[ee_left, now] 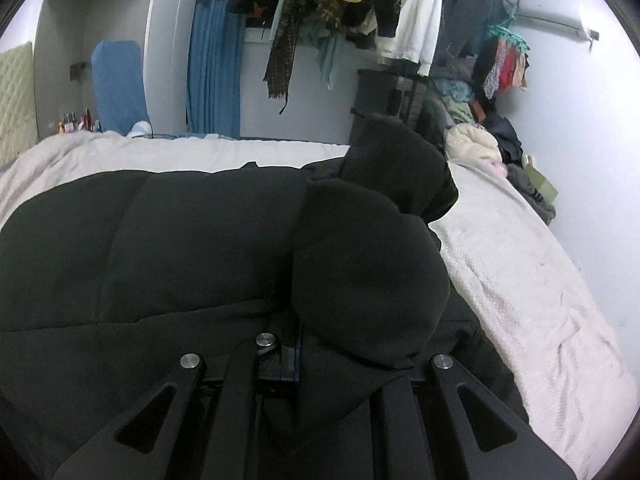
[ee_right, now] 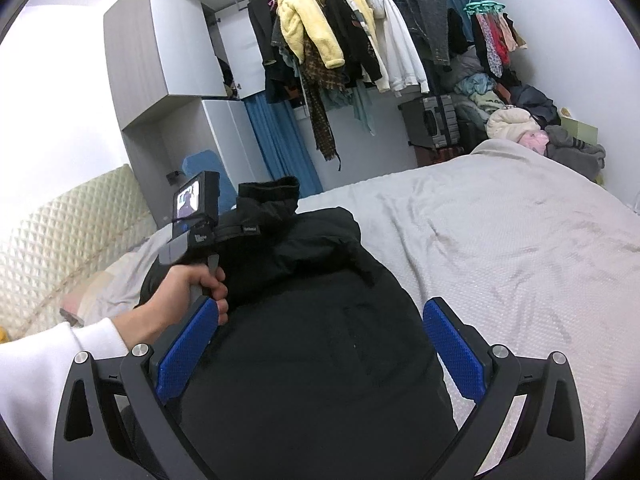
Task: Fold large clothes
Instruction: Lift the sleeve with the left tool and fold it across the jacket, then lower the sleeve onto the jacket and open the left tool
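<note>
A large black padded jacket (ee_left: 180, 240) lies spread on the bed, and its body fills the lower middle of the right wrist view (ee_right: 312, 380). My left gripper (ee_left: 297, 356) is shut on a bunched black sleeve (ee_left: 368, 280) that drapes over its fingers and hides the tips. From the right wrist view, a hand (ee_right: 192, 280) holds the left gripper (ee_right: 236, 232) over the jacket's far left part, with the sleeve's cuff (ee_right: 272, 194) standing up from it. My right gripper (ee_right: 320, 316) hovers over the jacket, its blue pads (ee_right: 188, 344) wide apart and open with nothing pressed between them.
A light grey bed cover (ee_right: 500, 240) spreads to the right of the jacket. A rail of hanging clothes (ee_right: 340, 40) runs along the far wall. A dark suitcase (ee_right: 432, 120) and a heap of clothes (ee_right: 520, 120) sit past the bed's far right corner. A quilted headboard (ee_right: 72, 232) is at left.
</note>
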A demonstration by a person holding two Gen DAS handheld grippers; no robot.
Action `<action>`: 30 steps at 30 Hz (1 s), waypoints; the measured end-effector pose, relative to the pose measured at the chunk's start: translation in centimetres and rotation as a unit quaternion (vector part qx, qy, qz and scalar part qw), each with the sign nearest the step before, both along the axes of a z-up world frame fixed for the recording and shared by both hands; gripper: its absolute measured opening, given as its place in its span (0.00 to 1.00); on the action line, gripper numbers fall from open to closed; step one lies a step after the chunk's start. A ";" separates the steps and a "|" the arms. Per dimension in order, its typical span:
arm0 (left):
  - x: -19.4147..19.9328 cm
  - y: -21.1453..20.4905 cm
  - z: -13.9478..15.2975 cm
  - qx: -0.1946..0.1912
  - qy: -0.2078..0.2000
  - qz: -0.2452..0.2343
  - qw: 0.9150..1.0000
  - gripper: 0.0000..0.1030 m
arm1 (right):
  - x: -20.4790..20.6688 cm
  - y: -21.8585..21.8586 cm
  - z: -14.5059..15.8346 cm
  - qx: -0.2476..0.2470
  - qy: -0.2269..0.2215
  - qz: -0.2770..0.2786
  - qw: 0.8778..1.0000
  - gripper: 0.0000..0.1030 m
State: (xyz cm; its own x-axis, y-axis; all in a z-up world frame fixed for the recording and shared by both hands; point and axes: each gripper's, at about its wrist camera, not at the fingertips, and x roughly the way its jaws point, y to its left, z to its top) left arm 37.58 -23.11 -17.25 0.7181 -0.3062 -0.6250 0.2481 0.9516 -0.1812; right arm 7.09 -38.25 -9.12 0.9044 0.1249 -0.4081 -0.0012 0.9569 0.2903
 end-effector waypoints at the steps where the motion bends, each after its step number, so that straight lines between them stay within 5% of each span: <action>1: -0.2 0.1 -0.1 -0.002 0.002 0.000 1.000 0.09 | 0.0 0.0 0.0 0.001 0.000 0.000 1.000 1.00; 10: -2.4 1.1 2.7 0.018 -0.006 -0.004 1.000 0.18 | 0.2 -0.1 0.4 -0.005 0.000 0.005 1.000 1.00; 12: -3.4 1.5 3.4 0.021 -0.009 -0.014 1.000 0.33 | 0.0 0.1 0.5 -0.011 0.000 0.006 1.000 1.00; 14: -4.6 1.5 3.9 0.030 -0.020 -0.021 0.999 0.69 | -0.1 0.3 0.6 -0.014 0.001 0.009 1.000 1.00; 18: -6.9 2.6 4.8 0.018 -0.026 -0.037 0.999 1.00 | 0.3 0.6 0.8 -0.021 0.005 0.007 1.000 1.00; 30: -7.9 15.6 7.7 -0.022 -0.022 0.079 0.996 1.00 | 8.9 8.2 5.2 -0.100 -0.065 0.113 0.986 1.00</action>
